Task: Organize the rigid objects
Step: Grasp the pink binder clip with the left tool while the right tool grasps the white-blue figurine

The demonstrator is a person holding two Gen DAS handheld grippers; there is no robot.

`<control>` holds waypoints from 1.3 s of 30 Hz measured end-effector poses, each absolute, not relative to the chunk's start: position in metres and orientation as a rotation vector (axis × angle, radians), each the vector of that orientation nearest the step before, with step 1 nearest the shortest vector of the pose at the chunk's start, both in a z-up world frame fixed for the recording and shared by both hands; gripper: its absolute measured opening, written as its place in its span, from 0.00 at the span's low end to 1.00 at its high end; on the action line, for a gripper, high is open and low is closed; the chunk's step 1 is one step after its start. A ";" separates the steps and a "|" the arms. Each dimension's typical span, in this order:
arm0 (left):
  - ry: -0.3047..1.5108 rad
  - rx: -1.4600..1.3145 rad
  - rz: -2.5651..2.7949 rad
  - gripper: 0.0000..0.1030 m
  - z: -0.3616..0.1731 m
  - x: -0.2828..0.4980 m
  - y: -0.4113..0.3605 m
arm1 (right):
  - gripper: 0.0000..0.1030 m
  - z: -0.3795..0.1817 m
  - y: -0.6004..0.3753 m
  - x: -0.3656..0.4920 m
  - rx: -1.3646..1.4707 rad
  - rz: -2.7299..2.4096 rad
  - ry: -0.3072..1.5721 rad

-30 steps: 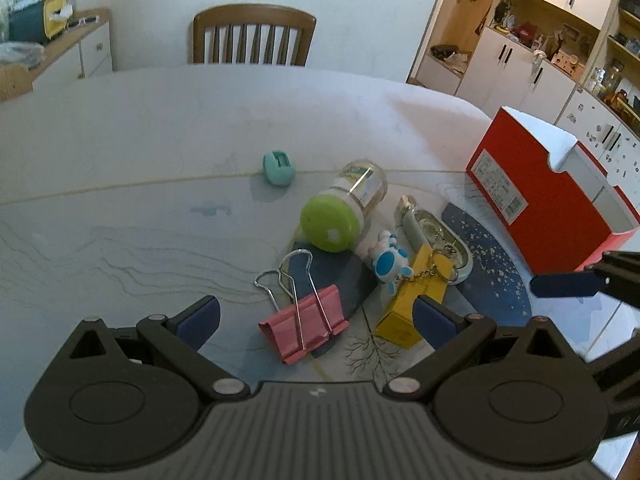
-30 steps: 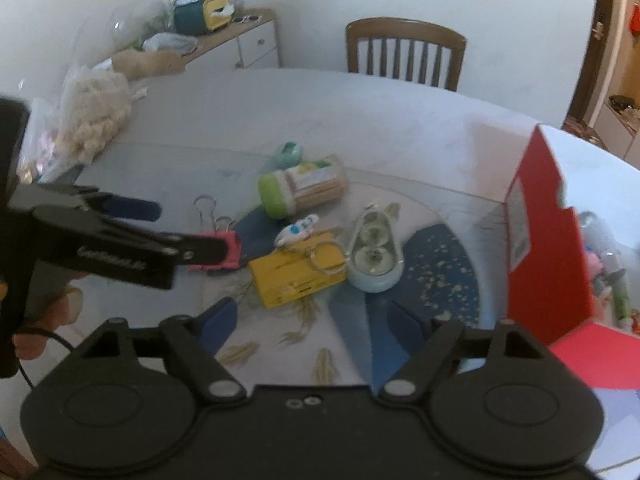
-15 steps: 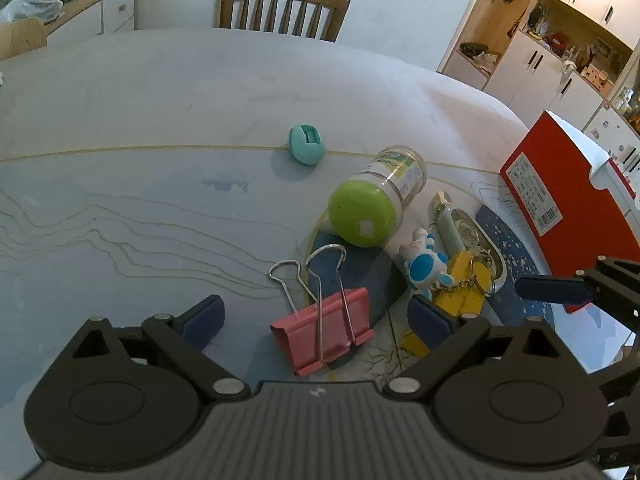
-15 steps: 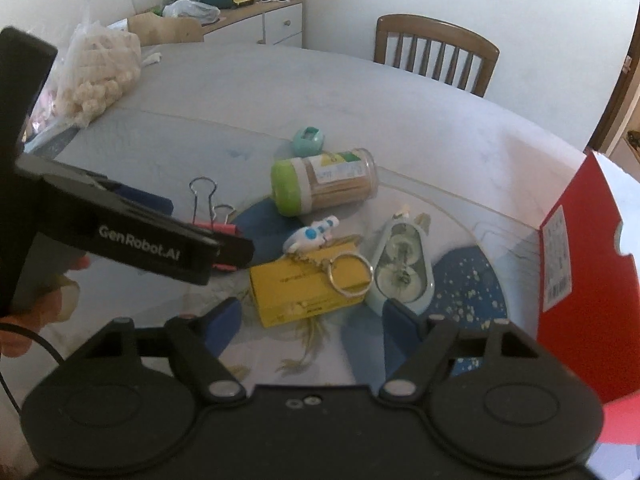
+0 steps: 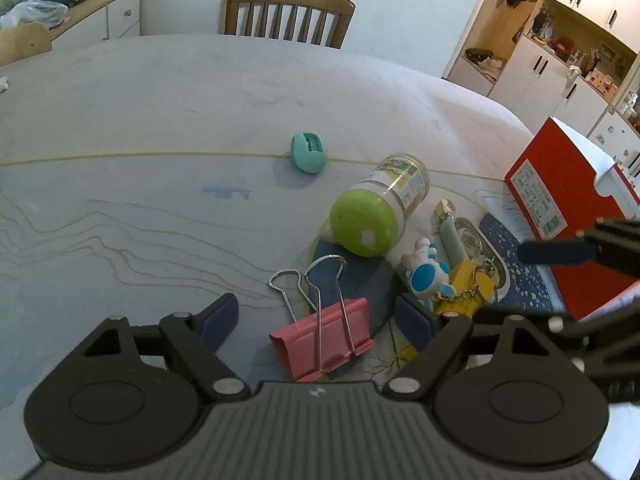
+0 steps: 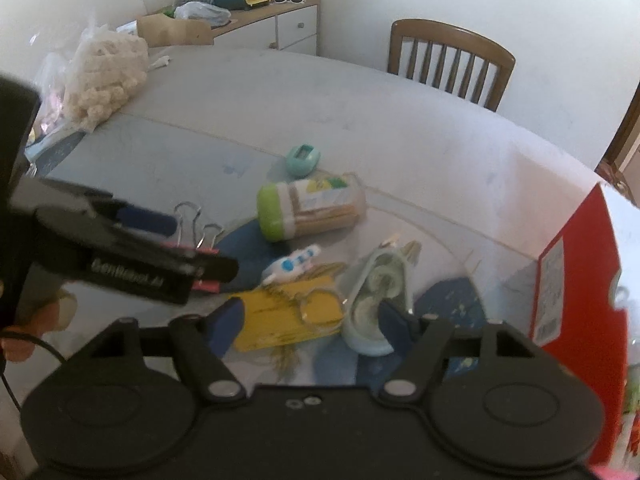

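With both tools gaping and empty, the left tool (image 5: 316, 316) straddles the pink binder clip (image 5: 322, 338) lying on the desk (image 5: 160, 120), so lower squarely and pinch its body, not the wire handles, before lifting toward the red box (image 5: 560, 200).

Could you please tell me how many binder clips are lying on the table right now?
1: the pink binder clip lies on the table between the left tongs, near the green-lidded jar. Others could be hidden behind clutter.
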State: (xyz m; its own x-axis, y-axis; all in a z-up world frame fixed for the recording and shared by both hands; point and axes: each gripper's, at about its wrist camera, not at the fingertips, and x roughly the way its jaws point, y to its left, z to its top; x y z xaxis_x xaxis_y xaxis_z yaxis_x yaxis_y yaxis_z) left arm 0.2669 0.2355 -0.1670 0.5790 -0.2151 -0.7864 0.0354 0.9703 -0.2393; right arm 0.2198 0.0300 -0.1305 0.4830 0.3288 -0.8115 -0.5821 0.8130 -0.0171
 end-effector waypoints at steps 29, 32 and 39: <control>0.908 -0.069 -0.082 0.47 -0.166 0.257 0.214 | 0.23 -0.155 0.095 0.259 -0.402 0.481 1.066; 0.907 -0.065 -0.087 0.47 -0.166 0.256 0.216 | 0.18 -0.149 0.090 0.256 -0.372 0.467 1.054; 0.920 -0.077 -0.083 0.46 -0.162 0.253 0.220 | 0.18 -0.122 0.069 0.244 -0.284 0.459 1.010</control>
State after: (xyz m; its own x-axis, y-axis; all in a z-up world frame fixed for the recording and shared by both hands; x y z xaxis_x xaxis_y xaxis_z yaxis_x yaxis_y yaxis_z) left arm 0.2533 0.2196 -0.1618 0.6028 -0.1042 -0.7910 0.0383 0.9941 -0.1018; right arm 0.2443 0.0692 -0.1222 0.4492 0.2368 -0.8615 -0.4934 0.8696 -0.0182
